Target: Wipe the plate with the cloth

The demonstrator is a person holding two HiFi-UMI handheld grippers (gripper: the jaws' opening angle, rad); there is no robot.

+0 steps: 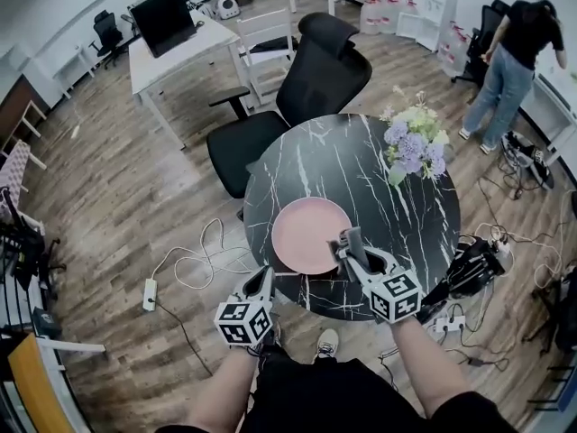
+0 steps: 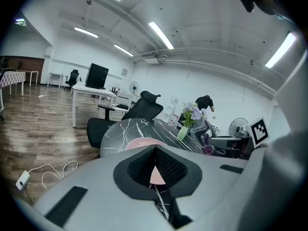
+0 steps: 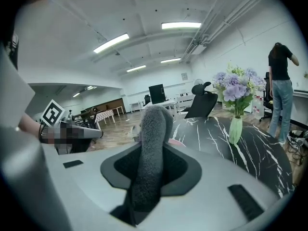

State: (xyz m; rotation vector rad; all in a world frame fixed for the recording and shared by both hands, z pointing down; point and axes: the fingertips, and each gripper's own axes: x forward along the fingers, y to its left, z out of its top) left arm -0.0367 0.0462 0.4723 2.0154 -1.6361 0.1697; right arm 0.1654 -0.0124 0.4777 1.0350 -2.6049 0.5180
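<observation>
Holding cloth (image 1: pixel 349 238) pinched upright in right gripper (image 1: pixel 353 253), at lower-right rim of plate (image 1: pixel 311 234), mid-frame on table (image 1: pixel 406 215). Keeping left gripper (image 1: pixel 266 276) closed, empty, lower left of plate, off table edge. Judged: wipe up-left from right side, nearer hand.

Plate (image 1: pixel 311 234) is logged as plain pink; table (image 1: pixel 361 165) as black with white marble veining. Cloth (image 3: pixel 149 148) is marked grey, fuzzy. Left gripper (image 1: pixel 268 275) and right gripper (image 1: pixel 347 242) are marked grey, their cubes (image 1: pixel 243 321) patterned with black-and-white squares. At the table's 2 o'clock, flowers (image 1: pixel 415 142) are noted as purple, white and green, vase (image 3: pixel 235 129) as pale green. At 11 o'clock, chair (image 1: pixel 315 84) is marked black. Floor (image 1: pixel 135 197) is tagged brown wood-grain.
</observation>
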